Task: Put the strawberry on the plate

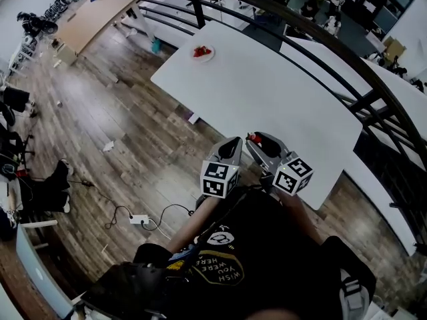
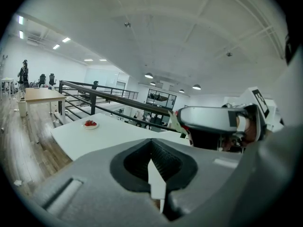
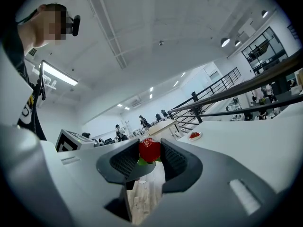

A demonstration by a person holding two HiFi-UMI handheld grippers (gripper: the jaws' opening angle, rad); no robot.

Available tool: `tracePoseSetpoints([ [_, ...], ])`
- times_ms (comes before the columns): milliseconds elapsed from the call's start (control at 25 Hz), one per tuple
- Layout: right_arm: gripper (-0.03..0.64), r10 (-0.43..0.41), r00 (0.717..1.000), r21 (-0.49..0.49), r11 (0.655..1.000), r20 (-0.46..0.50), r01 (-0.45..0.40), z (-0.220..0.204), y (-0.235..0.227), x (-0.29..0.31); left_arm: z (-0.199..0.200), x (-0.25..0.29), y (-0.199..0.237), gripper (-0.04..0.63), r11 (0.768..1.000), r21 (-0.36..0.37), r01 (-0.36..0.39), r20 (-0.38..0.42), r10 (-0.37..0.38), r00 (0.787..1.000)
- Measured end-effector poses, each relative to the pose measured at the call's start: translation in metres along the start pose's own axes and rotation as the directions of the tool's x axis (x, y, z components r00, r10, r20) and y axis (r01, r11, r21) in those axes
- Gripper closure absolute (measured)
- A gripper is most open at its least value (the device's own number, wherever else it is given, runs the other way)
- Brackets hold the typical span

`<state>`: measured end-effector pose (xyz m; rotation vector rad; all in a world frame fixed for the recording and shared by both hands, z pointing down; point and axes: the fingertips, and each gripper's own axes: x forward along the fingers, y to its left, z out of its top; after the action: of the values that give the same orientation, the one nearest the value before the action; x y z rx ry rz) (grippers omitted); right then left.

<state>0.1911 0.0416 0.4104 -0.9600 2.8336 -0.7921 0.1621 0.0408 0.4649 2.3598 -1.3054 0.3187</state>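
Observation:
A red strawberry [image 3: 149,150] with green leaves is pinched between the pads of my right gripper [image 3: 149,151]. In the head view this gripper [image 1: 255,141] hangs over the near edge of the white table [image 1: 267,92], the strawberry [image 1: 253,138] at its tip. My left gripper [image 1: 233,147] is close beside it on the left, jaws together and empty. Its own view shows the jaws [image 2: 151,145] meeting, with the right gripper [image 2: 208,124] to its right. The white plate [image 1: 202,53] holding red strawberries sits at the table's far corner, and the plate [image 2: 90,124] [image 3: 194,135] shows in both gripper views.
A dark metal railing [image 1: 313,42] runs along the table's far side, with another white table [image 1: 393,92] behind it. A wooden table [image 1: 100,15] stands at the far left. On the wooden floor lie a power strip and cable [image 1: 139,219].

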Motion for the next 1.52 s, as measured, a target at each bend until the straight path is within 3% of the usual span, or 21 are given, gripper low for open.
tracePoseSetpoints([
  [400, 0.476, 0.001, 1.000, -0.001, 1.000, -0.014, -0.001, 0.002, 0.004, 0.086, 0.023, -0.009, 0.093, 0.594, 0.999, -0.008, -0.038, 0.012, 0.038, 0.999],
  [760, 0.476, -0.022, 0.999, -0.013, 1.000, -0.044, 0.022, -0.008, 0.008, 0.133, 0.019, -0.026, 0.149, 0.594, 0.996, -0.058, -0.063, 0.014, 0.064, 0.998],
  [880, 0.476, -0.015, 0.998, 0.005, 1.000, -0.067, 0.016, -0.012, 0.008, 0.141, 0.015, -0.027, 0.157, 0.594, 0.993, -0.091, -0.070, -0.002, 0.070, 0.998],
  [1160, 0.476, 0.021, 0.997, 0.007, 1.000, -0.073, -0.021, 0.007, -0.013, 0.174, 0.043, -0.004, 0.189, 0.594, 0.992, -0.078, -0.101, 0.018, 0.103, 0.995],
  [1520, 0.476, 0.034, 0.997, 0.004, 0.999, -0.073, -0.034, 0.032, -0.050, 0.171, 0.062, 0.042, 0.173, 0.594, 0.993, -0.064, -0.100, 0.009, 0.101, 0.995],
])
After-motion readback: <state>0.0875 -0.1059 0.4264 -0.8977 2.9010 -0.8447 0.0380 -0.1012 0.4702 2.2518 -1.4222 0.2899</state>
